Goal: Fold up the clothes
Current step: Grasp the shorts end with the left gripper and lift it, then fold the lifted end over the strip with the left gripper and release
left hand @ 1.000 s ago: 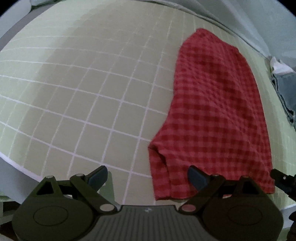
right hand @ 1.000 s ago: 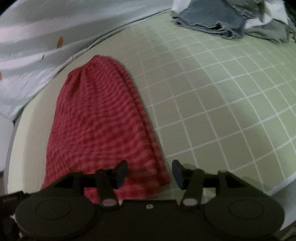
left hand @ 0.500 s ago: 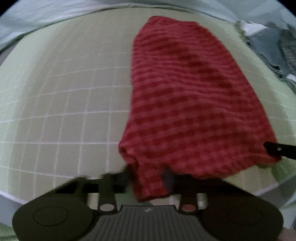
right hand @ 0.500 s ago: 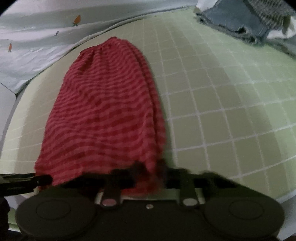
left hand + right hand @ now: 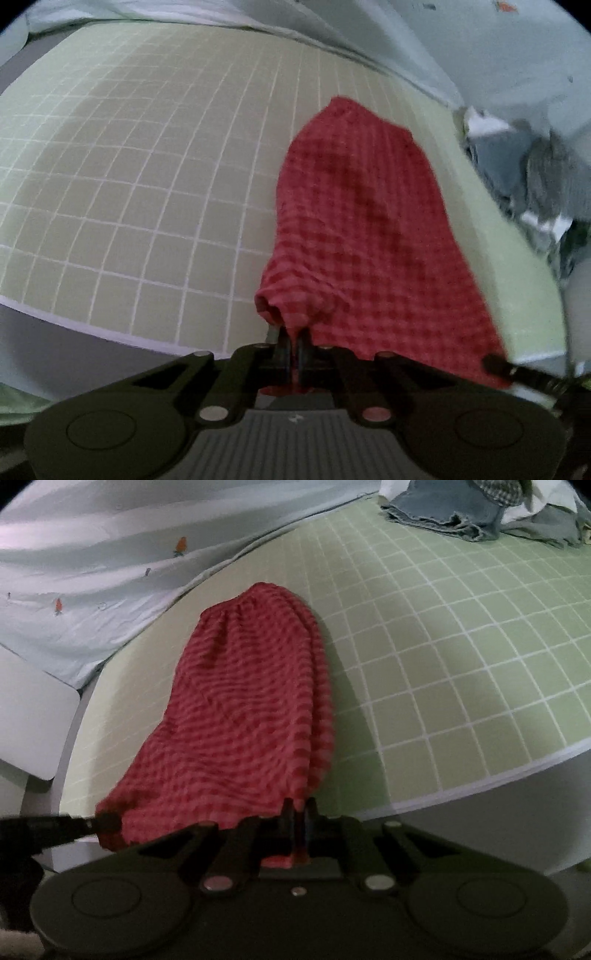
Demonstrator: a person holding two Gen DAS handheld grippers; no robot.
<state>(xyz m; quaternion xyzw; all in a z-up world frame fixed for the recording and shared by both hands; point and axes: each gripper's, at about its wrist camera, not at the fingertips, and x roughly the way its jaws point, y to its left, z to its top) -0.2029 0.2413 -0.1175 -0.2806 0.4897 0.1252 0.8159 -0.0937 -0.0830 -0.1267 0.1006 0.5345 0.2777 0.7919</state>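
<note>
**Both grippers clamped on the near edge of the red checked cloth**

The red checked cloth (image 5: 362, 236) lies lengthwise on the green grid mat (image 5: 147, 177). Its far end rests on the mat. Its near edge is lifted at the mat's front border.

Left gripper (image 5: 293, 345): the two fingers stand pressed together with a fold of the cloth's near left corner pinched between them. A strip of red fabric shows below the fingertips, inside the gripper frame. The corner bunches into a small rolled hem just above the fingers.

Right gripper (image 5: 299, 812): the fingers are likewise drawn together on the cloth's near right corner. Red fabric shows between and behind them. In this view the cloth (image 5: 243, 716) runs away from the gripper toward a gathered, rounded far end.

Each camera also sees the tip of the opposite tool at the other near corner. The right gripper appears as a dark bar at the lower right of the left view (image 5: 496, 365). The left gripper appears as a dark bar at the lower left of the right view (image 5: 74, 825). The near edge hangs between the two grips with a slight sag.

A pile of other clothes (image 5: 480, 513), grey-blue and white, sits on the far right corner of the mat (image 5: 461, 646), well apart from the cloth. A pale sheet with small orange prints (image 5: 92, 572) lies beyond the mat's far left edge.
</note>
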